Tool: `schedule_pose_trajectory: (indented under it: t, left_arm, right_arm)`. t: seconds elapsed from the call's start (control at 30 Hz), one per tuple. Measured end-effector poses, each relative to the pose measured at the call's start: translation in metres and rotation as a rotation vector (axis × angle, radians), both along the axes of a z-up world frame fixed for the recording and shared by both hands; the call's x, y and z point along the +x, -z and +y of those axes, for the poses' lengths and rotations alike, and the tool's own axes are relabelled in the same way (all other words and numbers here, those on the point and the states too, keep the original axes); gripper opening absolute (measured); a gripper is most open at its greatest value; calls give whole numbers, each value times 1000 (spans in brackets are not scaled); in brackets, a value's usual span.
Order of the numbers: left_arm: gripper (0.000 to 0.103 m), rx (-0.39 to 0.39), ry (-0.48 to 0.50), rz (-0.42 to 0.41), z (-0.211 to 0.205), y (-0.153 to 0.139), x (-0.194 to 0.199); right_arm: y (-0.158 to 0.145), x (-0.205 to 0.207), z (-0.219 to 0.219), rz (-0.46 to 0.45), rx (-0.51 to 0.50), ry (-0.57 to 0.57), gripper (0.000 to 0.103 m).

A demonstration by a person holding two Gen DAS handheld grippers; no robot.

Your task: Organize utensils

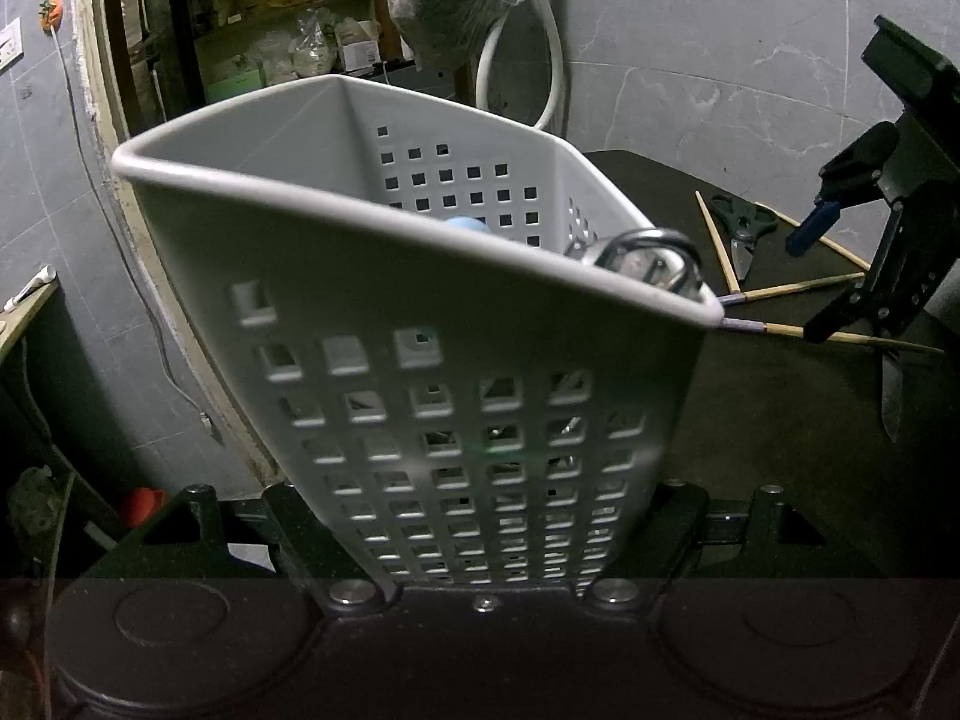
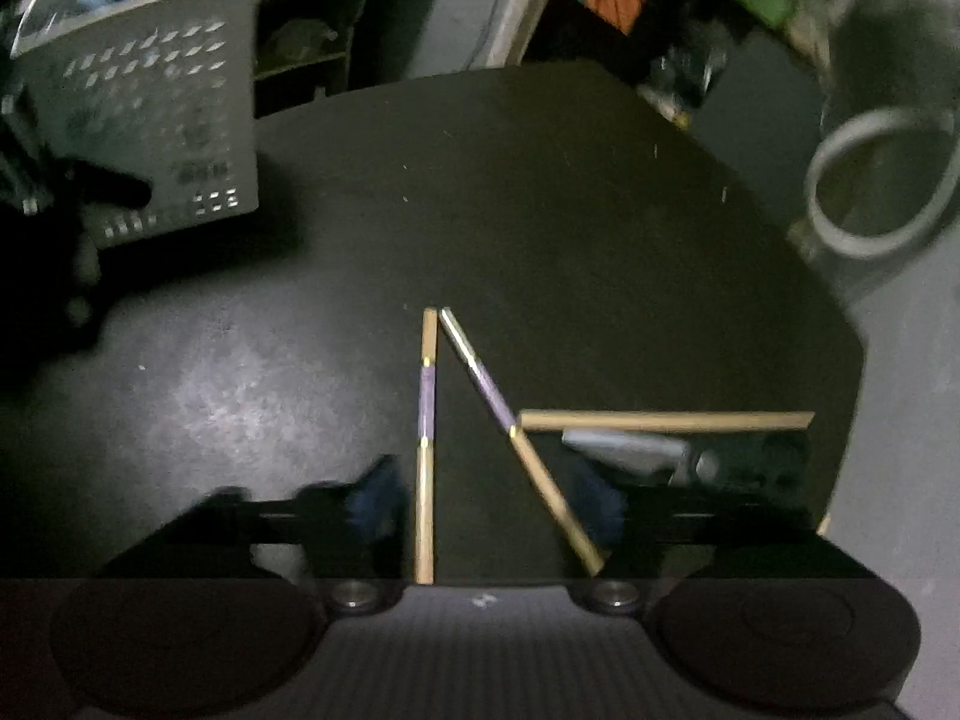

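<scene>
Left gripper (image 1: 480, 540): gripping the tilted white perforated basket (image 1: 456, 408), utensils lying inside. Right gripper (image 2: 492, 504): jaws standing spread, grasping nothing, hovering over two purple-banded chopsticks (image 2: 425, 450) on the black table (image 2: 600, 210). Beyond them: a third chopstick (image 2: 660, 421), scissors (image 2: 690, 459) beside it.

A: Count, left wrist view: white perforated plastic basket (image 1: 420, 312), one.
B: Pale bamboo chopsticks (image 1: 792, 287)?
A: Four, at three o'clock of the basket; two carry purple bands. Black-handled steel scissors (image 1: 744, 228), one pair.
B: Right wrist view shows only three chopsticks.
</scene>
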State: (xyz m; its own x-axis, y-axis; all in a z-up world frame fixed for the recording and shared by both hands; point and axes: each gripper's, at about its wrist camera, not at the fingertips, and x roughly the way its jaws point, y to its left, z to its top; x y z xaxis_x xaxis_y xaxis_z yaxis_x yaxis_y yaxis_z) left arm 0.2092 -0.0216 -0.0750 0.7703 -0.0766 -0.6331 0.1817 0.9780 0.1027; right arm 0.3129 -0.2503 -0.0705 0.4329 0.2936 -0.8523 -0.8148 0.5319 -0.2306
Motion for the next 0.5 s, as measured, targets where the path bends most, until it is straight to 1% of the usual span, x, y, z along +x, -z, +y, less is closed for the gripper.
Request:
schedule_pose_trajectory:
  t: [0.13, 0.2, 0.33, 0.37, 0.5]
  left_arm:
    - [80, 0, 0, 1, 0, 0, 0]
    - [80, -1, -1, 1, 0, 0, 0]
    - [80, -1, -1, 2, 0, 0, 0]
    - [80, -1, -1, 2, 0, 0, 0]
    - [80, -1, -1, 1, 0, 0, 0]
  right_arm:
    - [0, 19, -16, 101, 33, 58, 85]
    - [0, 25, -21, 137, 35, 58, 86]
    - [8, 24, -17, 161, -39, -5, 88]
    - [15, 23, -15, 169, -52, -16, 89]
    - [15, 29, -14, 164, -54, -20, 90]
